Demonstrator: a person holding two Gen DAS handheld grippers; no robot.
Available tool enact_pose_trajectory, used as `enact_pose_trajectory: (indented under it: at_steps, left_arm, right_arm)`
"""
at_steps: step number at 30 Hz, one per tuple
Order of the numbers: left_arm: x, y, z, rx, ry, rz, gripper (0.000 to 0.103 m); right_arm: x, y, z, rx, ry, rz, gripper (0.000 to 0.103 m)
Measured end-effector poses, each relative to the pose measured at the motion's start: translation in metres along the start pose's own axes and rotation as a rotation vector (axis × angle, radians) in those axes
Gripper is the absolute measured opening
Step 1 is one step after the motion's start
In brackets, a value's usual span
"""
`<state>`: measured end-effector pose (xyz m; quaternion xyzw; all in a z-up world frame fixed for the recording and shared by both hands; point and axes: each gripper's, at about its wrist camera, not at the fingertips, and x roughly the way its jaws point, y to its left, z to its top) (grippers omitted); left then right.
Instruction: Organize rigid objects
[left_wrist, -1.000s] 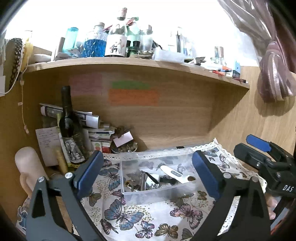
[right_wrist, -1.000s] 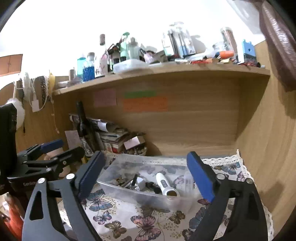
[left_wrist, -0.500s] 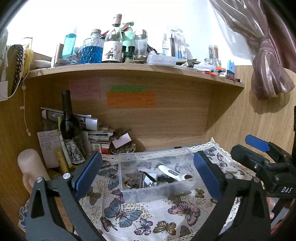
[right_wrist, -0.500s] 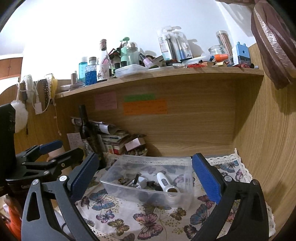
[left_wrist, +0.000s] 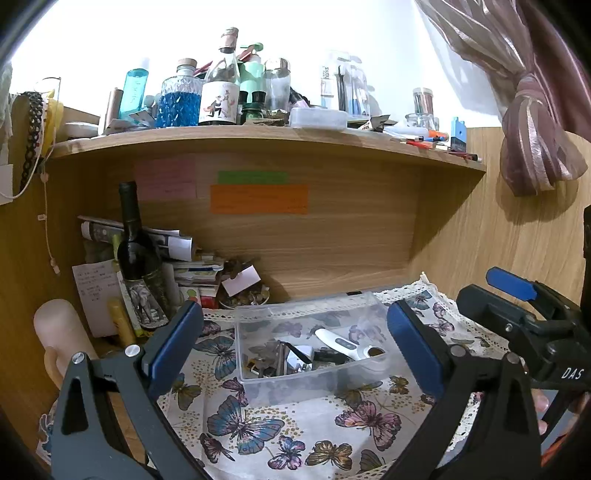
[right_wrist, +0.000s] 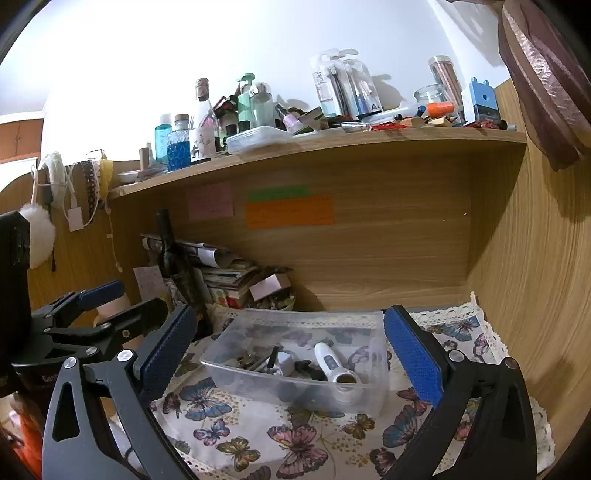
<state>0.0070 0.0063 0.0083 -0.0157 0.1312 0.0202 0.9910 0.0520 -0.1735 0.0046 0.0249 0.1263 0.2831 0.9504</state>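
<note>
In the clear bin (left_wrist: 295, 373) between the left gripper's fingers (left_wrist: 177, 343), the small metal pieces (left_wrist: 266, 363) lie heaped and overlapping, too small and jumbled to tell apart. The bin's frosted front wall blurs whatever sits low behind it, including the round end of the white device (right_wrist: 343, 380) seen between the right gripper's fingers (right_wrist: 413, 354). Beyond the left fingertip, the dark bottle (left_wrist: 138, 258) hides part of the stacked papers (left_wrist: 192, 266). Writing on the coloured notes (left_wrist: 258, 199) above the fingers cannot be read. Both grippers' handles run off the bottom edge, and the curtain (left_wrist: 532, 140) is cut by the right edge.
</note>
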Motion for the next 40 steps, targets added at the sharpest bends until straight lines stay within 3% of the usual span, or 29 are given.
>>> enact_pose_trajectory:
  at_steps: [40]
  left_arm:
    - [-0.0029, -0.0009, 0.0015, -0.009, -0.014, -0.021, 0.102]
  right_arm:
    - [0.0061, 0.0017, -0.0018, -0.009, 0.018, -0.002, 0.102]
